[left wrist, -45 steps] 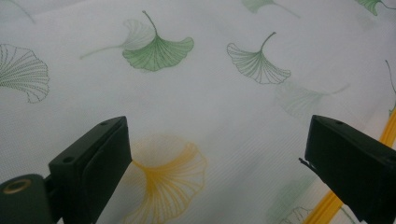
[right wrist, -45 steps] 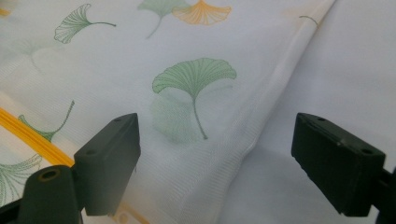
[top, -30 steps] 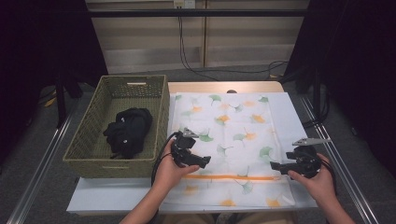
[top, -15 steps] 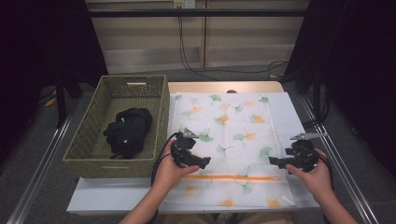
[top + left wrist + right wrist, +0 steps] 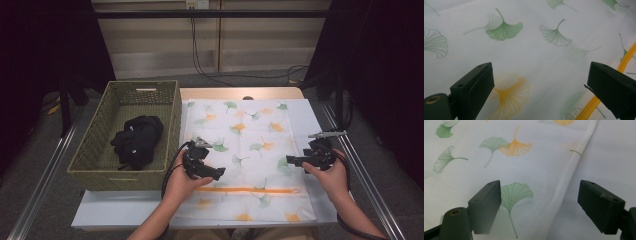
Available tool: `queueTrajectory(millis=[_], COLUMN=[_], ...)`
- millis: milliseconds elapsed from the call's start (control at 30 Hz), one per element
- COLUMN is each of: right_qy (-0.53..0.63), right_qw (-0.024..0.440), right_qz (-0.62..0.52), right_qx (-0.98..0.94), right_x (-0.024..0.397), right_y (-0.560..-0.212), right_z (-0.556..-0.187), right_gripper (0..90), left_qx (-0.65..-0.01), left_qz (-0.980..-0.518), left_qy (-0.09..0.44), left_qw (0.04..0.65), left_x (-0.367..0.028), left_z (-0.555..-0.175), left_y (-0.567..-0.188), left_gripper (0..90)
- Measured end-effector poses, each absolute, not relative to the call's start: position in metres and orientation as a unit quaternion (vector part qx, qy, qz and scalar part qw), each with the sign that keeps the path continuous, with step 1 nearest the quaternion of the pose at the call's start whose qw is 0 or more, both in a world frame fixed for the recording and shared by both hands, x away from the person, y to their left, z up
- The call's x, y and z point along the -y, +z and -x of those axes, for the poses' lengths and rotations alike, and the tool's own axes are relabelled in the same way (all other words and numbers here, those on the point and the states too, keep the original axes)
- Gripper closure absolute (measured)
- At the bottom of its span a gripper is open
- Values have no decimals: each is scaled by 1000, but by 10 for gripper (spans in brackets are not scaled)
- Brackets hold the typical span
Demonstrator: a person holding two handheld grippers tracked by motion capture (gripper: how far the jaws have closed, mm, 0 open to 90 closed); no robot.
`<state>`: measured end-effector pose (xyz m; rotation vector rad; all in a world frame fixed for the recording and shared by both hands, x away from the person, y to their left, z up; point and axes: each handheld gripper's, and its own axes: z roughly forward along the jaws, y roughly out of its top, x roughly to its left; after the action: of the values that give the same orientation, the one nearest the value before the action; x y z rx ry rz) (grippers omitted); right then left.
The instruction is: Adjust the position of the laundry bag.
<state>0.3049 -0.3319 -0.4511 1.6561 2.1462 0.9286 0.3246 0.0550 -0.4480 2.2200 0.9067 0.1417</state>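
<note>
Both grippers hover over the leaf-print cloth [image 5: 250,145] on the desk [image 5: 312,112]. Left gripper [image 5: 218,173] gaping; right gripper [image 5: 290,161], at the cloth's edge, just narrowing slightly, apparently empty.

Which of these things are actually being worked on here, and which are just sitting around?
In use:
- leaf-print cloth, spread flat on the table
- left tongs, open above the cloth
- right tongs, open at the cloth's right edge, nothing between the jaws

Lying about:
- woven basket left of the cloth
- black garment bundled inside the basket
- cables on the floor behind the table
</note>
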Motion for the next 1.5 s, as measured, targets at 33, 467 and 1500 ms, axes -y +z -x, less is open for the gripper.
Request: queueTrajectory(millis=[33, 467, 1500], right_qy=[320, 324, 330], right_qw=[140, 127, 106], right_qz=[-573, -596, -597], right_qx=[-741, -724, -723], right_x=[334, 342, 341], right_y=[-453, -464, -467], right_z=[-309, -328, -348], right_gripper=[211, 369, 894], left_qx=[-352, -360, -353], left_qz=[-862, -855, -861], left_qy=[55, 52, 59], left_qw=[360, 370, 361], left_x=[-55, -53, -53], left_z=[-325, -324, -325], left_y=[-448, -450, -452], left_gripper=[66, 67, 70])
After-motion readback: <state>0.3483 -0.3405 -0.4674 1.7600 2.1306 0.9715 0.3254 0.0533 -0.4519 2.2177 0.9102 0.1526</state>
